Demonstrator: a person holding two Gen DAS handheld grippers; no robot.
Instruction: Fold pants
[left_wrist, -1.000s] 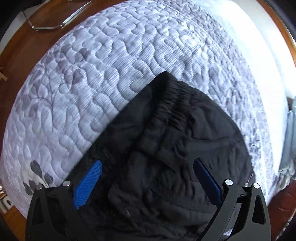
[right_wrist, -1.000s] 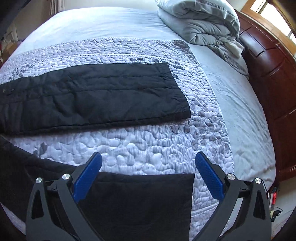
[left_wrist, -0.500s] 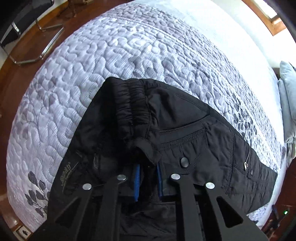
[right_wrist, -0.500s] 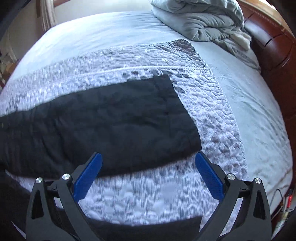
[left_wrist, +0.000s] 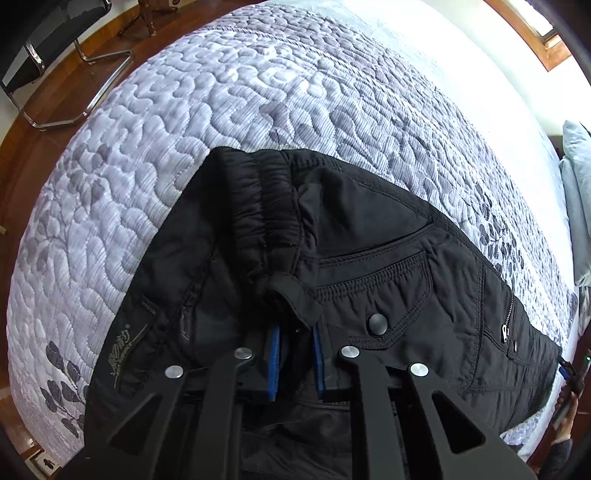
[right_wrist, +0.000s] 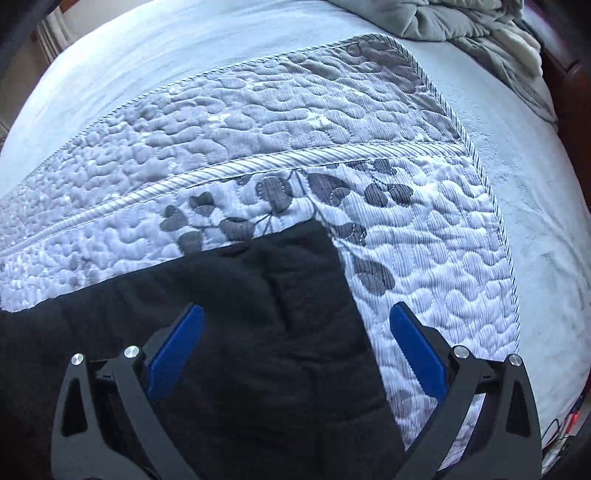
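Black quilted pants (left_wrist: 369, 240) lie on a grey quilted bedspread (left_wrist: 221, 110). The elastic waistband (left_wrist: 258, 206), a snap button (left_wrist: 376, 324) and a zipped pocket show in the left wrist view. My left gripper (left_wrist: 295, 332) is shut on a fold of the waistband, which sticks out past the blue pads. In the right wrist view a pant leg (right_wrist: 277, 314) lies flat, its hem near the middle. My right gripper (right_wrist: 295, 325) is open just above the leg end, with its right finger (right_wrist: 417, 347) over the bedspread.
A chair with a chrome frame (left_wrist: 55, 74) stands on the wooden floor left of the bed. A crumpled grey duvet (right_wrist: 480, 26) lies at the head of the bed by a dark wooden headboard. The pale sheet (right_wrist: 535, 184) spreads beyond the bedspread's edge.
My left gripper closed on the waistband and lifted it, so more of the pants' top shows. My right gripper stayed open and moved forward over the far pant leg's end.
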